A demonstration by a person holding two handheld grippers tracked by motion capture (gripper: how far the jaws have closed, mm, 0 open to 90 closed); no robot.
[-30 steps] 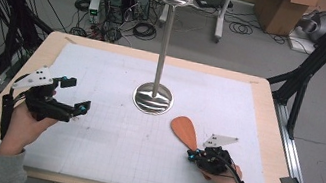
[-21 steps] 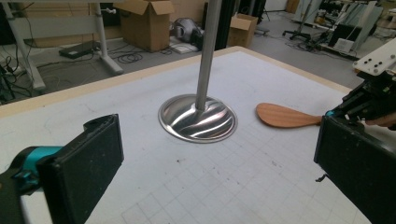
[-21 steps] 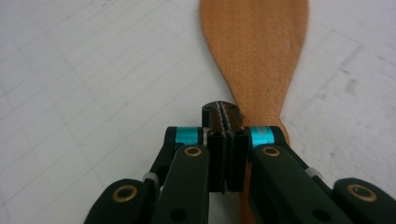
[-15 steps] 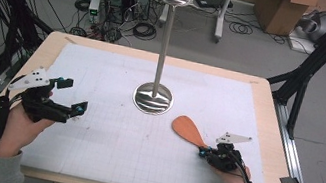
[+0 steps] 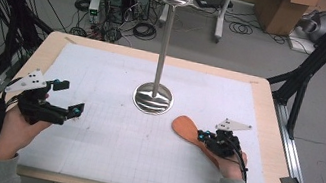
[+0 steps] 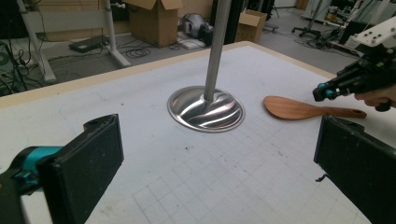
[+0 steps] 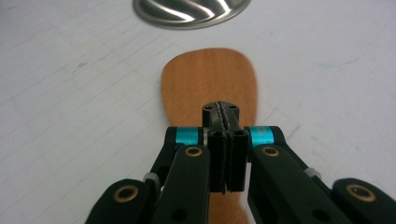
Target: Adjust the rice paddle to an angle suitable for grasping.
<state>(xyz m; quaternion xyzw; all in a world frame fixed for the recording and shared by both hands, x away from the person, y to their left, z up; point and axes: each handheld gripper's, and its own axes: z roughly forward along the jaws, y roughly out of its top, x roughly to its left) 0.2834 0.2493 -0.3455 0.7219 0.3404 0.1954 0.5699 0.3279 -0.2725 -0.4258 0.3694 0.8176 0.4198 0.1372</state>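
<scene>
A wooden spatula (image 5: pixel 185 127) lies flat on the white gridded mat, right of the steel stand's round base (image 5: pixel 153 99); its handle runs toward the person's right hand. My right gripper (image 5: pixel 201 136) hovers just above the handle near the blade, jaws shut with nothing between them. In the right gripper view the pads (image 7: pixel 222 109) are pressed together over the spatula blade (image 7: pixel 210 79). My left gripper (image 5: pixel 70 97) is held over the mat's left side, open and empty. The left gripper view shows the spatula (image 6: pixel 299 108) and the right gripper (image 6: pixel 322 92) beyond the open left gripper (image 6: pixel 224 158).
A tall steel pole (image 5: pixel 166 36) rises from the base, with hooks and a ball at its top. The white mat (image 5: pixel 104 152) covers most of the wooden table (image 5: pixel 271 98). Boxes, cables and computer cases stand on the floor beyond the far edge.
My right gripper has slid forward along the spatula handle toward the blade, staying shut. The spatula has turned slightly. The left gripper has hardly moved.
</scene>
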